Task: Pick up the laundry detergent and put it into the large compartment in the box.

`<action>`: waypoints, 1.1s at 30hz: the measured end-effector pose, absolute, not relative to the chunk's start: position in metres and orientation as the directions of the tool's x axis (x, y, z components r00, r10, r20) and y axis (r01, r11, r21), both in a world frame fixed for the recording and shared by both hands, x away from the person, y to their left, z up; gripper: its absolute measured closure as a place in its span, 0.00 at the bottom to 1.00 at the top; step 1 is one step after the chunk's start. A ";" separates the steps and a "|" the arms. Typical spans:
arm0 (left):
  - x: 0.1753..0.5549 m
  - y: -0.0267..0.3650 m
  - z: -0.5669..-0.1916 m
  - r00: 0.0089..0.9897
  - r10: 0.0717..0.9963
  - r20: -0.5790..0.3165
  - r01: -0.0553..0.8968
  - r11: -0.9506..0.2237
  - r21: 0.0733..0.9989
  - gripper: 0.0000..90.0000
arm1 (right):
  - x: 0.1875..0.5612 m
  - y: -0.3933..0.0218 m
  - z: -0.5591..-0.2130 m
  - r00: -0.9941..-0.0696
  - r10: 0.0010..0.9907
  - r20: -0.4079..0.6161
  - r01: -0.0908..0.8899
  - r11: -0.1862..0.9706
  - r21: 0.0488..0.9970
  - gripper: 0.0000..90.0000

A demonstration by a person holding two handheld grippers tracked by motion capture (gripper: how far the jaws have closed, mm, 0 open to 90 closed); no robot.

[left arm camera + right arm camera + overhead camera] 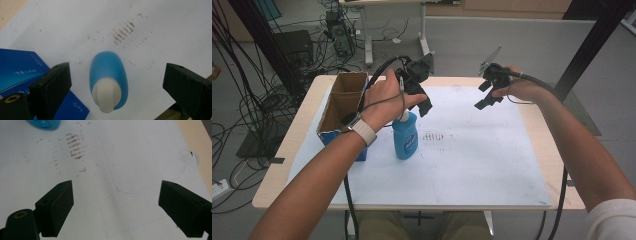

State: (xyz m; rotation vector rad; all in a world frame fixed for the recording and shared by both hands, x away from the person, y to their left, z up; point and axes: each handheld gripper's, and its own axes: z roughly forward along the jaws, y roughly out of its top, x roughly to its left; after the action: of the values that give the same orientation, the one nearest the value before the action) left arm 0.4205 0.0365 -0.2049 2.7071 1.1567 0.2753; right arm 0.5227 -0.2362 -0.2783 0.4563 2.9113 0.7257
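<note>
Smooth plastic bottle [108,75]; seemingly matt paper sheet [162,37].

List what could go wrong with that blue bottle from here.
1. The left tool hangs open above the upright blue bottle; a jaw clipping its white cap on the way down could tip it.
2. The blue carton stands close beside the bottle, so the near jaw could snag it.

Both hands are holding grippers above the table [532,150].
The left gripper [419,95] and the right gripper [487,95] are standing with jaws wide apart.
</note>
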 end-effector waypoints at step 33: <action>0.420 0.054 -0.225 0.622 0.782 0.043 0.741 -0.606 0.290 0.09 | 0.523 -0.234 -0.282 -0.950 0.310 -0.025 0.262 0.842 0.471 0.14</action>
State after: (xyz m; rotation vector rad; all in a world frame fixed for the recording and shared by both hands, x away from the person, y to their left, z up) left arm 0.4202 0.0537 -0.2249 2.6028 1.2452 0.2419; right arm 0.5230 -0.2339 -0.2823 0.4543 2.9190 0.7242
